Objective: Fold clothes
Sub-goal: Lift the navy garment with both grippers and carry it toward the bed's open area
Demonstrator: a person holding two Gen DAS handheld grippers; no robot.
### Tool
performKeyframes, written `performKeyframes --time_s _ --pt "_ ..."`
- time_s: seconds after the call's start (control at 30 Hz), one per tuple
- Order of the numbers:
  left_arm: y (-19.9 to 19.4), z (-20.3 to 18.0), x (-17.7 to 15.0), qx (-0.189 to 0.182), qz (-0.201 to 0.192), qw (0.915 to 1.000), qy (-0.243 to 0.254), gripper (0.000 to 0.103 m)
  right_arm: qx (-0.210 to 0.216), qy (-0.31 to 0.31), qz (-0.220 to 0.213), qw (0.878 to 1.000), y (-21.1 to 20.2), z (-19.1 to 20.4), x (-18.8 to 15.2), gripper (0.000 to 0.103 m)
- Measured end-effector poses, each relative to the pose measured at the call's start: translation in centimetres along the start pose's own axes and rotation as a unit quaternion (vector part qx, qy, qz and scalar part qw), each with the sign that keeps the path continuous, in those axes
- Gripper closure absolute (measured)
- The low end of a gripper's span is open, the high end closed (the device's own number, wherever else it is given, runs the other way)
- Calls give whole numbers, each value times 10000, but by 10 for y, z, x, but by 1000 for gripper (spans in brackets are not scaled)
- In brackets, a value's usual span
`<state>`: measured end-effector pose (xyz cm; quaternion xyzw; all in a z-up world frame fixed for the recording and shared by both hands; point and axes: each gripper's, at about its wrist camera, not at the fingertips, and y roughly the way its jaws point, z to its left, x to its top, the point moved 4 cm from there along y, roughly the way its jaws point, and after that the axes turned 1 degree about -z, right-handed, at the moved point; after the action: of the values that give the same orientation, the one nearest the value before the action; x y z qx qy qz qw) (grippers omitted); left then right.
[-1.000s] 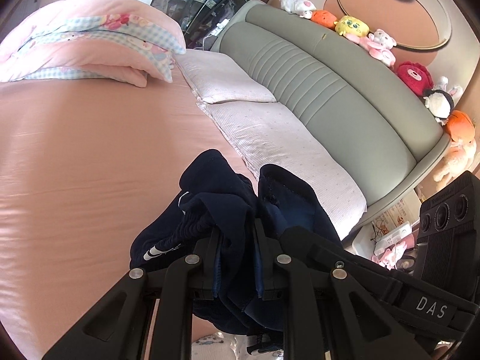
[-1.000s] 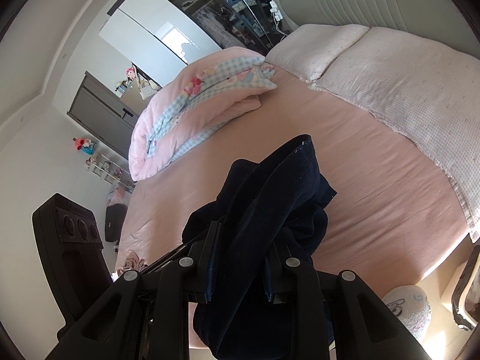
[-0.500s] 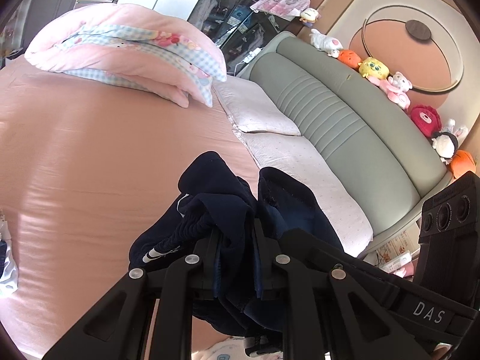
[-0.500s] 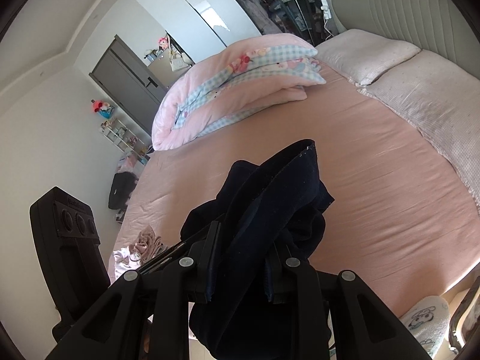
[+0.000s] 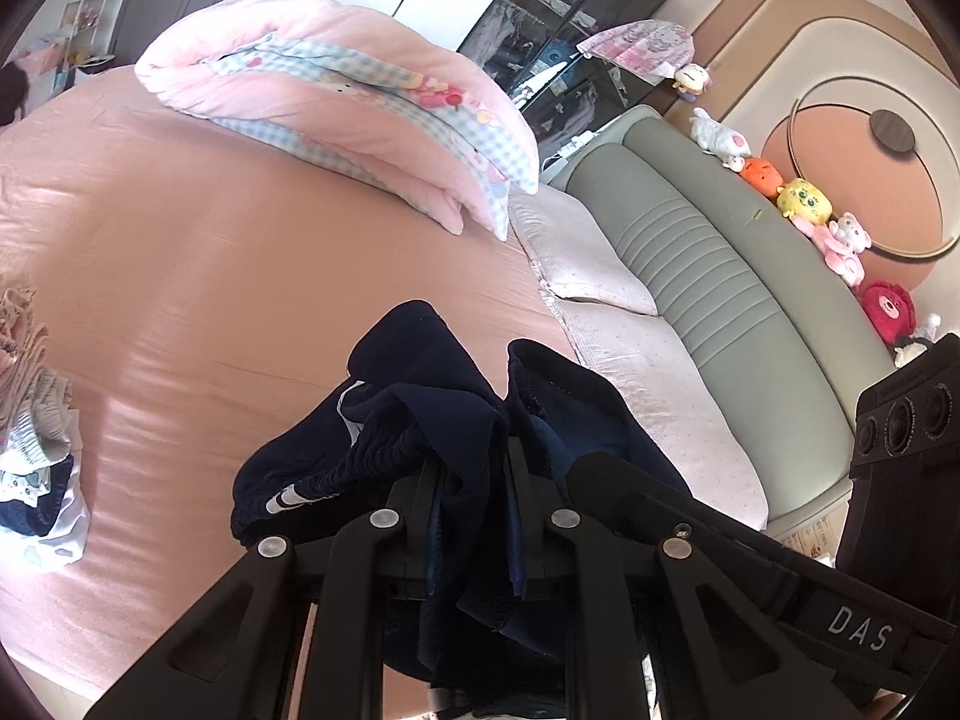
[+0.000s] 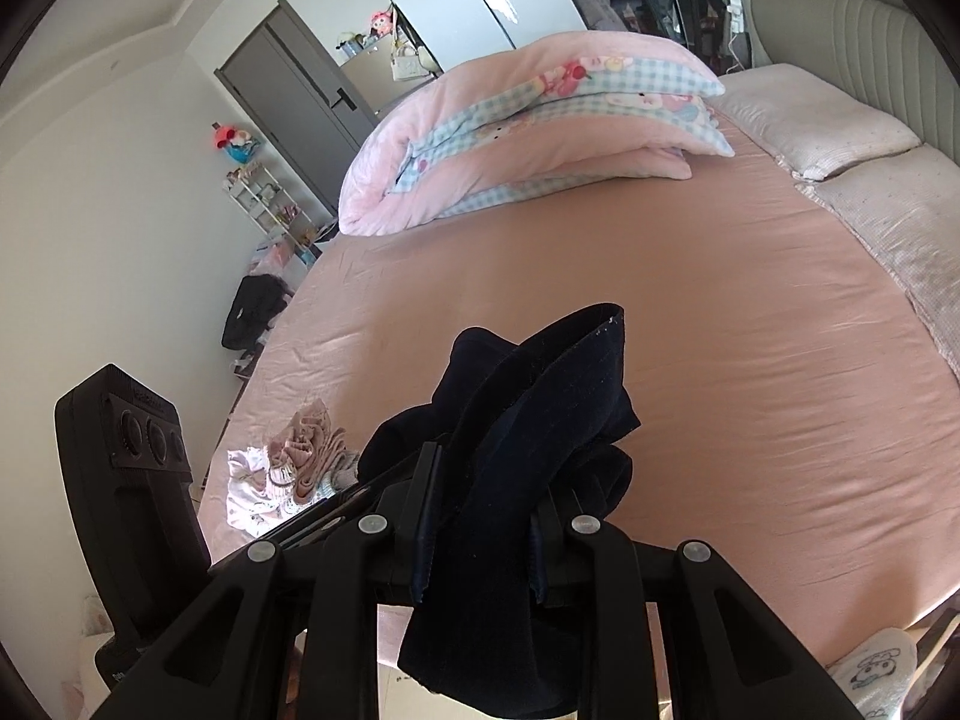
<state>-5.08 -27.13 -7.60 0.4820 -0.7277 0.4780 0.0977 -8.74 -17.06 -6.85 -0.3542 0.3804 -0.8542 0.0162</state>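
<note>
Both grippers' fingers, left (image 5: 469, 516) and right (image 6: 480, 534), clamp the navy garment (image 5: 420, 420).

Sunlit pink bed (image 6: 690, 324), folded quilt (image 5: 360, 120), green headboard (image 5: 720, 252), grey door (image 6: 300, 96).

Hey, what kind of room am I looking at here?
Most likely a bedroom: a wide bed with a pink sheet, a folded pink quilt beside pillows, and plush toys lined along the padded headboard.
</note>
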Motion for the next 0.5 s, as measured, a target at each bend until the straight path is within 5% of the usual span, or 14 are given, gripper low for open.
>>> performKeyframes --time_s 0.5 --pt "24 36 -8 214 286 9989 -311 90 -104 -211 430 9988 44 3 -2 79"
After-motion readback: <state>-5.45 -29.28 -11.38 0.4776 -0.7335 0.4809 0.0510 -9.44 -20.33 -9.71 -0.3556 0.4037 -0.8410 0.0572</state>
